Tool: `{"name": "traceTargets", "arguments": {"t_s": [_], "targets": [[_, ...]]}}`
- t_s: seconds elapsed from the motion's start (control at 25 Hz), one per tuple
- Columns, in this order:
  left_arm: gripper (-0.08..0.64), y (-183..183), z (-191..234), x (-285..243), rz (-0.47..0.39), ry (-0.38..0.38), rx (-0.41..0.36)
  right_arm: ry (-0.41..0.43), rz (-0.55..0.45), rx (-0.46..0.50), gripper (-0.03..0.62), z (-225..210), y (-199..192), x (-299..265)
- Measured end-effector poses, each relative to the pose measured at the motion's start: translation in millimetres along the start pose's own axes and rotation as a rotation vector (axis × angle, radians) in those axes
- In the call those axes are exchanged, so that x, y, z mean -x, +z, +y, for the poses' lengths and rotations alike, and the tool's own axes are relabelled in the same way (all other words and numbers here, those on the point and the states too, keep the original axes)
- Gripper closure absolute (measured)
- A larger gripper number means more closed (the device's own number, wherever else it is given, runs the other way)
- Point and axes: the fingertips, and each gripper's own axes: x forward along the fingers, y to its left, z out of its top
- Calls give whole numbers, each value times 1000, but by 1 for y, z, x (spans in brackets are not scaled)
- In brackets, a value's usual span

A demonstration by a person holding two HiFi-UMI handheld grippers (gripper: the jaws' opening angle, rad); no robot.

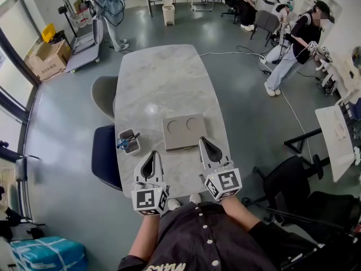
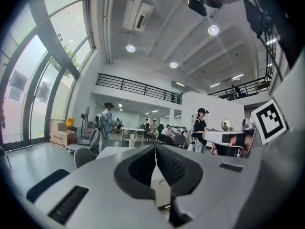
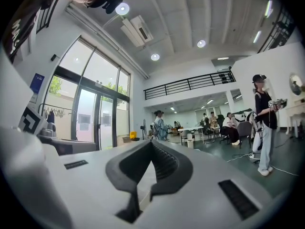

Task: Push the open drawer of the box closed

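A flat beige box (image 1: 184, 131) with two round dimples on its lid lies on the marble table (image 1: 161, 78), its front edge toward me. Whether its drawer stands out I cannot tell. My left gripper (image 1: 152, 158) is shut and empty, near the table's front edge, below and left of the box. My right gripper (image 1: 204, 143) is also shut, its tips close to the box's front right corner. In the left gripper view the shut gripper (image 2: 155, 147) points over the table, with a sliver of the box (image 2: 161, 181) behind it. The right gripper (image 3: 151, 143) shows jaws meeting, nothing held.
A small grey tray (image 1: 129, 141) with blue-handled items sits left of the box. Two chairs (image 1: 105, 154) stand along the table's left side. A black office chair (image 1: 287, 182) is to my right. People stand and sit farther back in the room.
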Motion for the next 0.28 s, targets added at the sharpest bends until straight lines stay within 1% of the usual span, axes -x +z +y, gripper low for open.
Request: {"name": "traceTargets", "arguments": {"t_s": [0.28], "targets": [[543,0,1,3,-5,0,1,2,-14,-4,595,4,4,1]]}}
